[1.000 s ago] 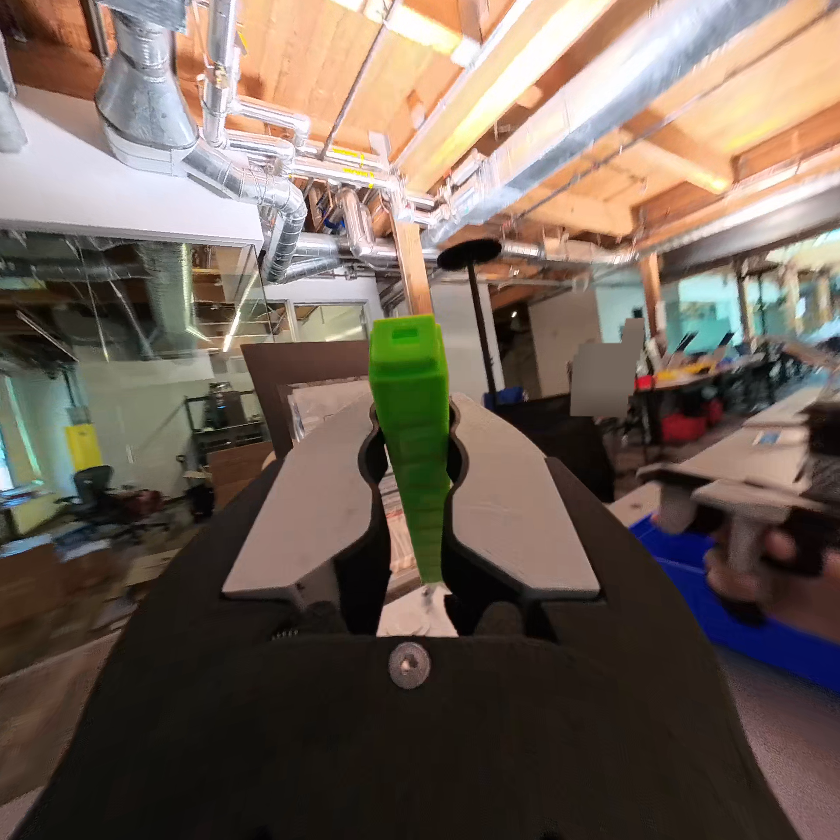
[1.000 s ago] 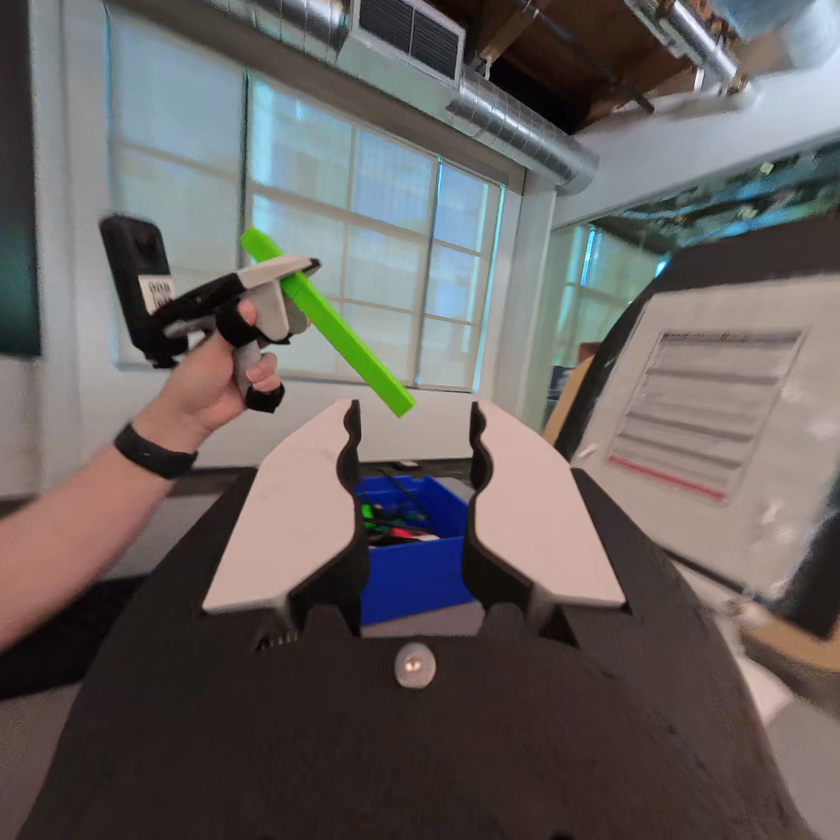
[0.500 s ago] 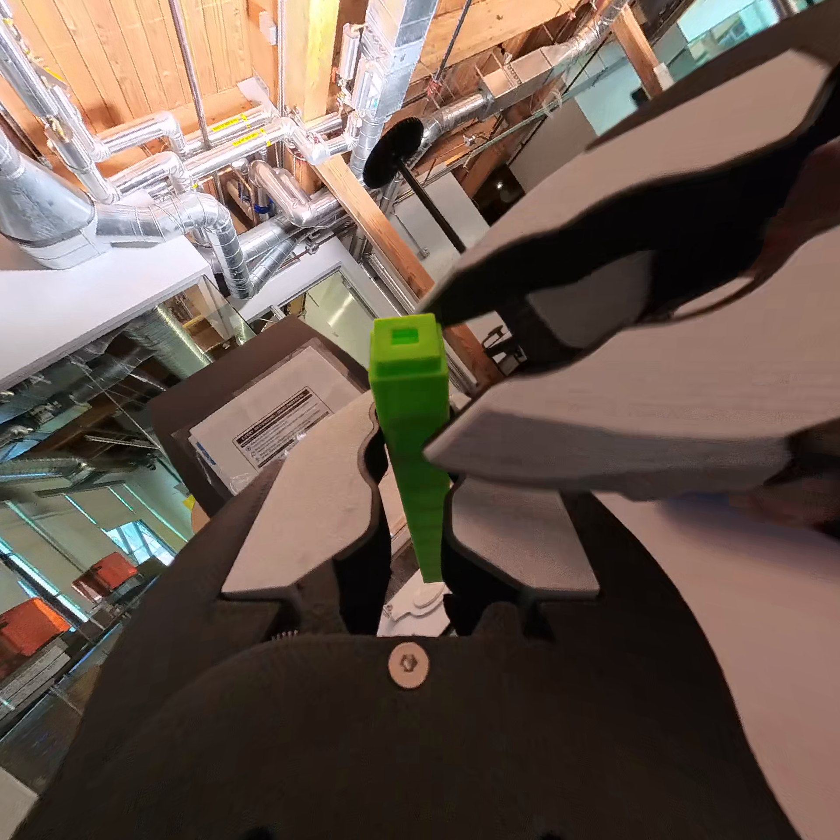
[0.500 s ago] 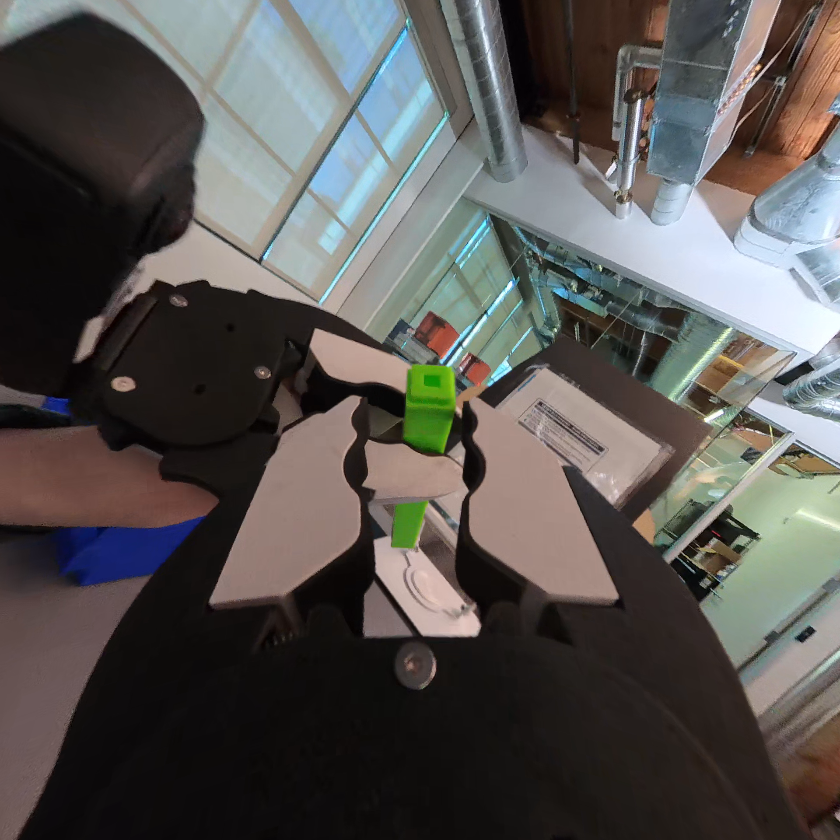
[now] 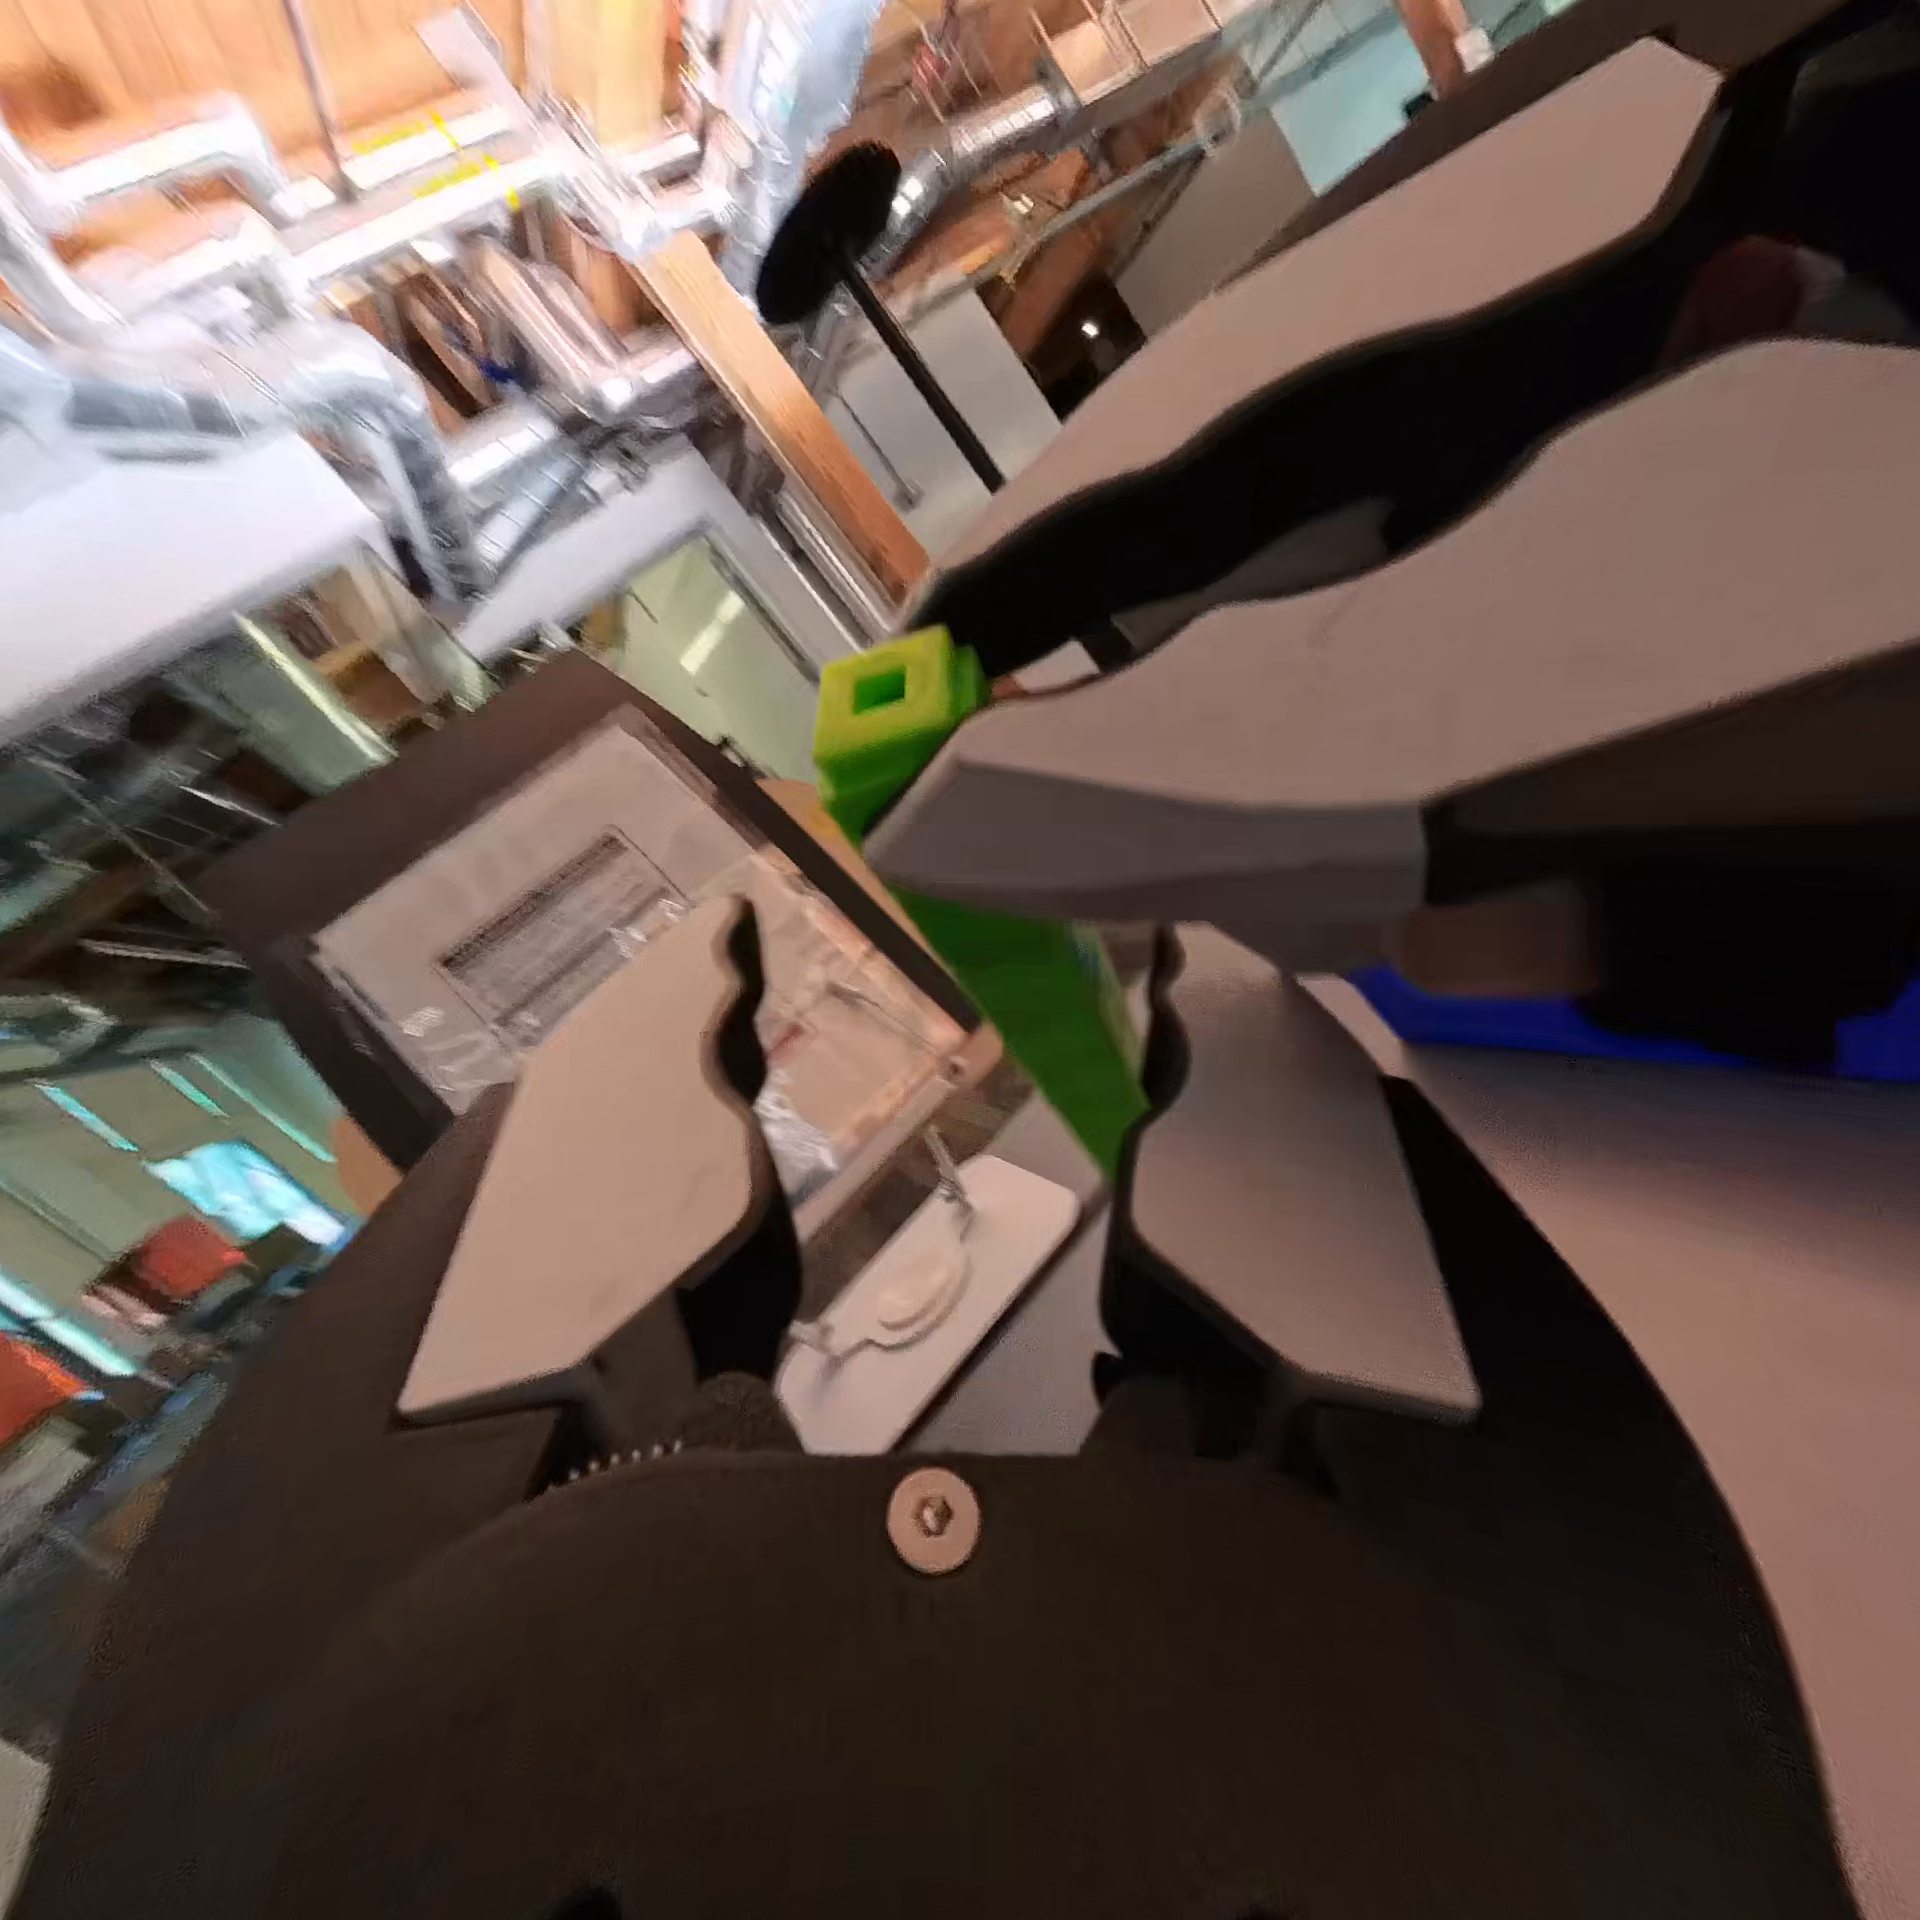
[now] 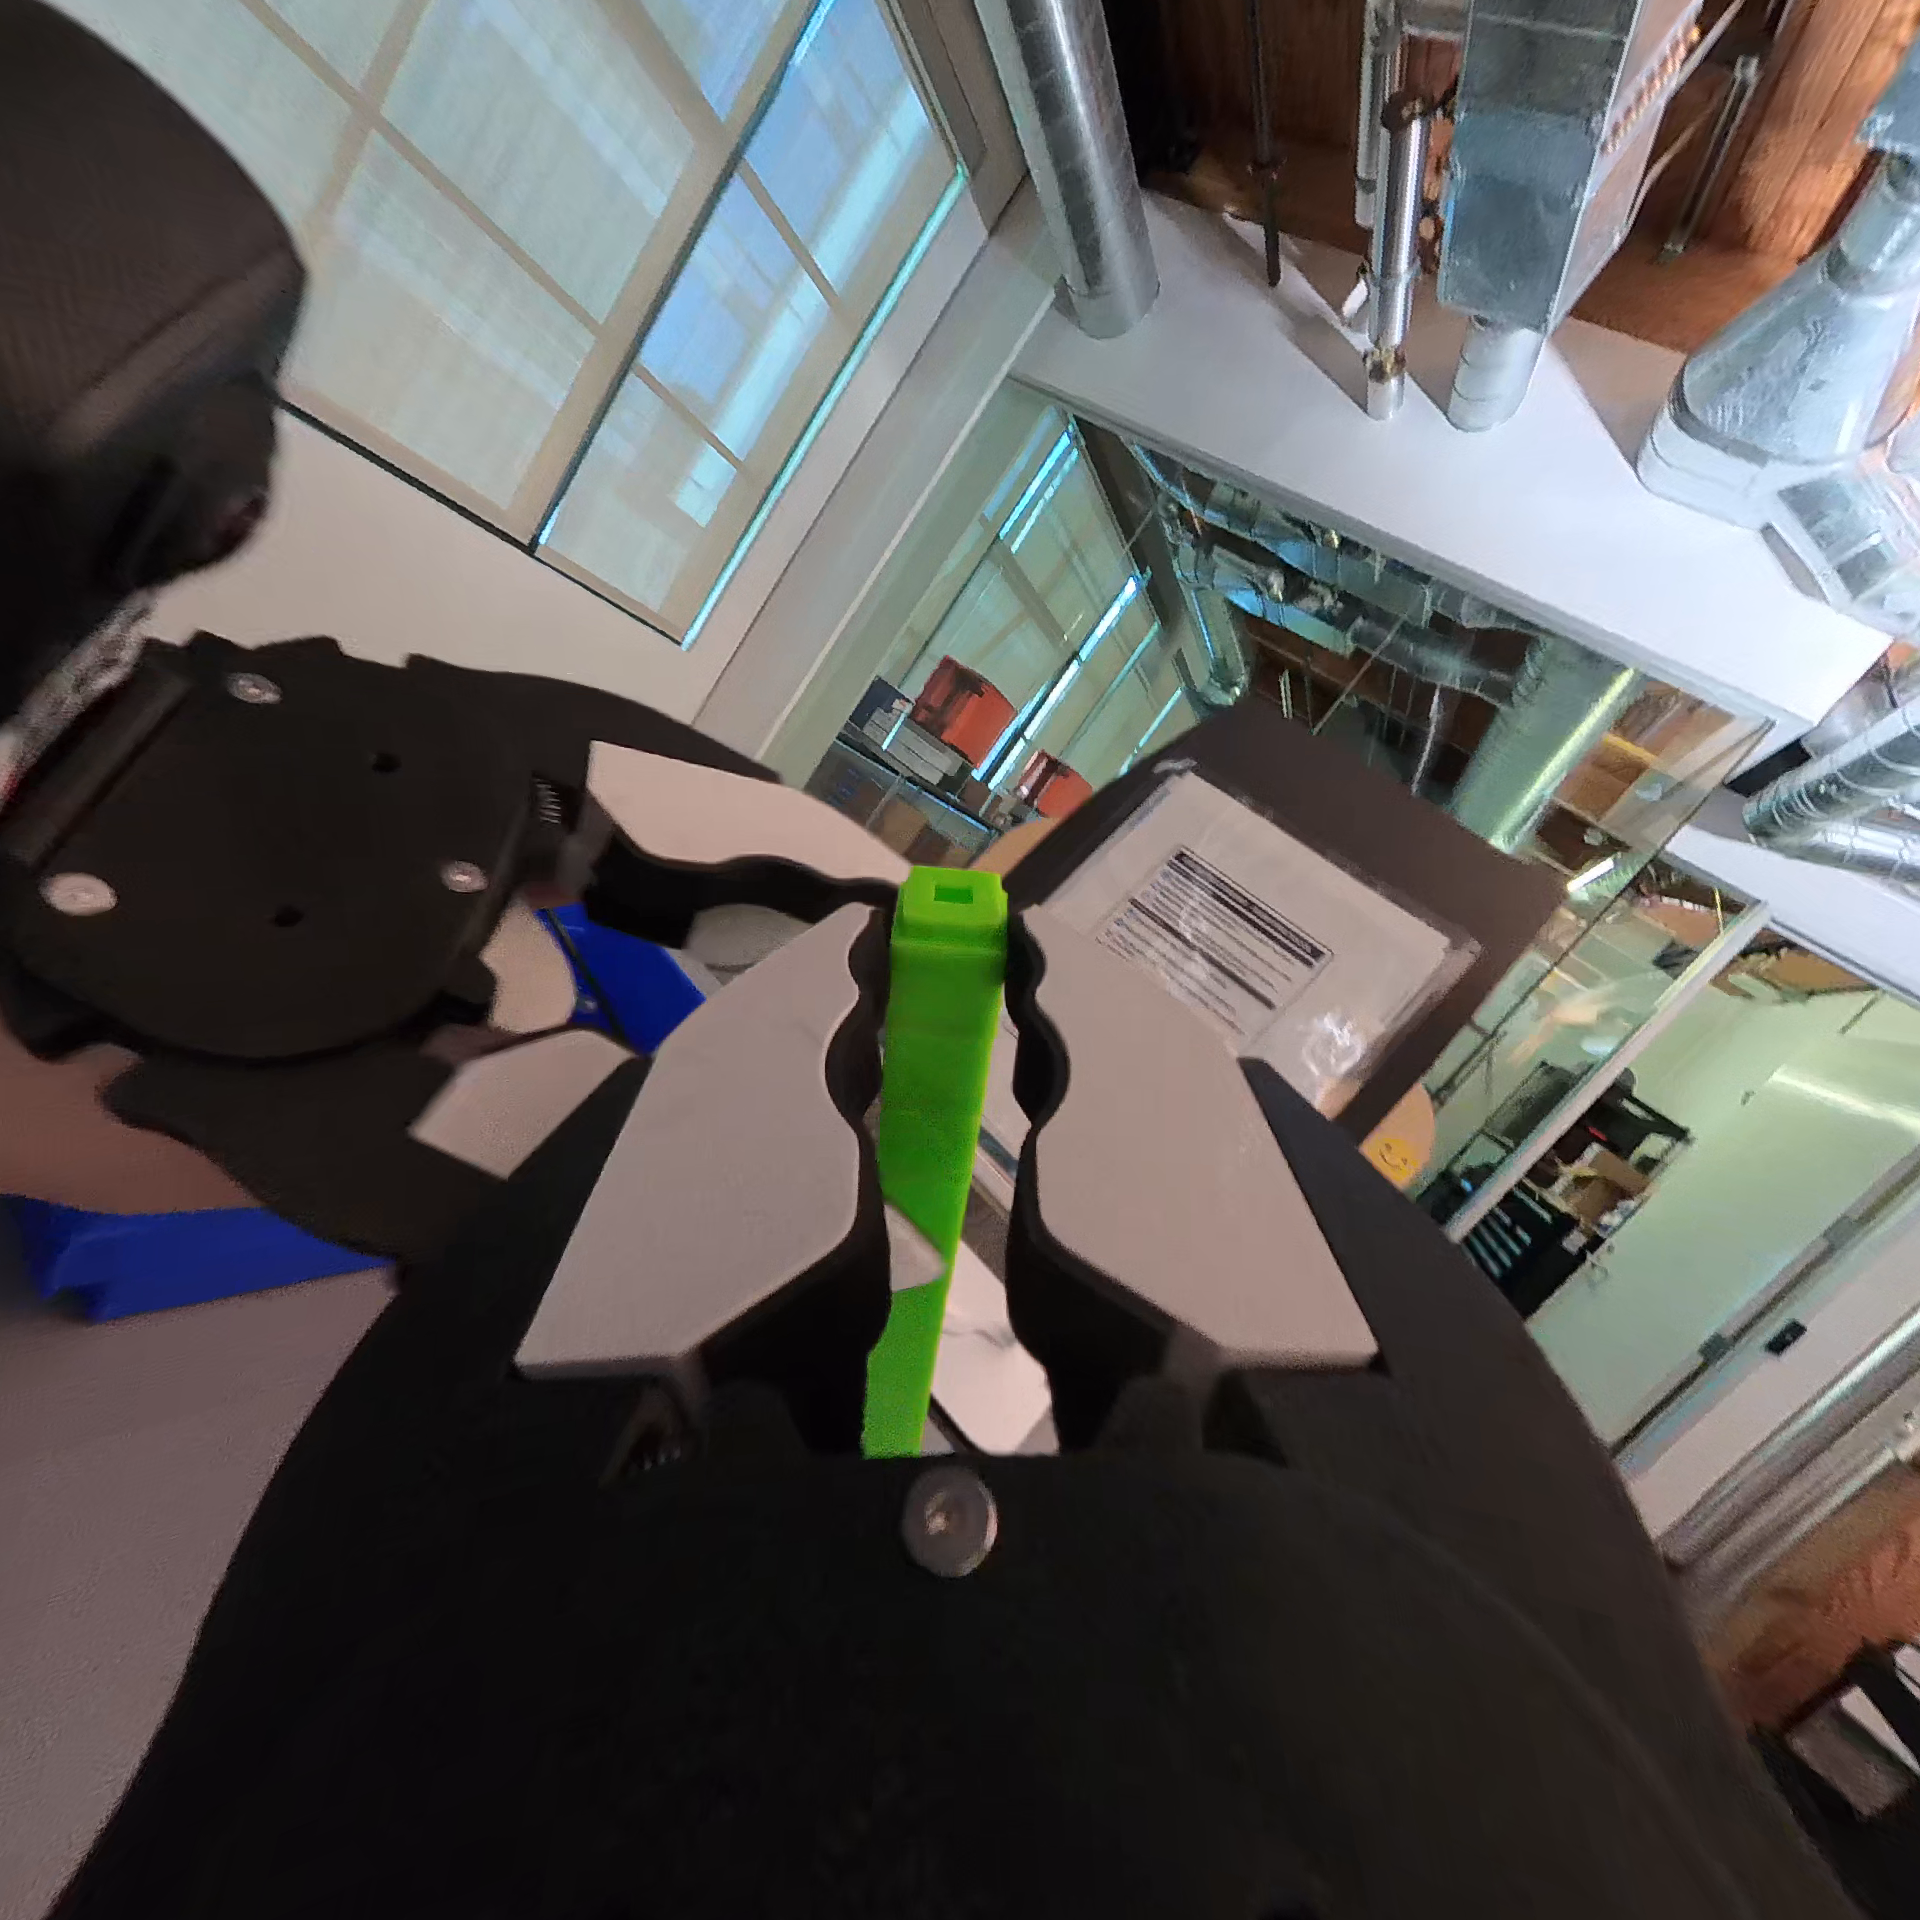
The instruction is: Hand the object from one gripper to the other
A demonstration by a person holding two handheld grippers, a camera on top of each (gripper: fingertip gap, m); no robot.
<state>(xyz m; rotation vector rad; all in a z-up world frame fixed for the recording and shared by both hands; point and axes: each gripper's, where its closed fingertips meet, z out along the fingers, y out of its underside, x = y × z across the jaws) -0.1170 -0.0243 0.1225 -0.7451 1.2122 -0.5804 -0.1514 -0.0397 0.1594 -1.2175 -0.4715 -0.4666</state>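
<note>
A bright green square stick (image 6: 940, 1049) stands upright between the fingers of my right gripper (image 6: 943, 925), which is shut on it. In the left wrist view the same stick (image 5: 1039, 1018) leans to the right. The right gripper (image 5: 914, 727) reaches in from the upper right and clamps the stick near its hollow top end. My left gripper (image 5: 951, 935) is open. Its jaws stand wide apart, and the stick's lower part lies close to the right finger. The left gripper's fingers (image 6: 717, 821) show behind the stick in the right wrist view.
A blue bin (image 5: 1475, 1023) sits on the grey table (image 5: 1662, 1247); the bin also shows in the right wrist view (image 6: 156, 1257). A black board with a sleeved sheet (image 6: 1226, 935) stands just beyond the stick. A small white plate (image 5: 935, 1309) lies on the table below. My hands' fingertips stand some 4 cm from each other.
My right gripper has closed on the green stick. My left gripper has opened and let go of it, and the stick now leans to the right in the left wrist view.
</note>
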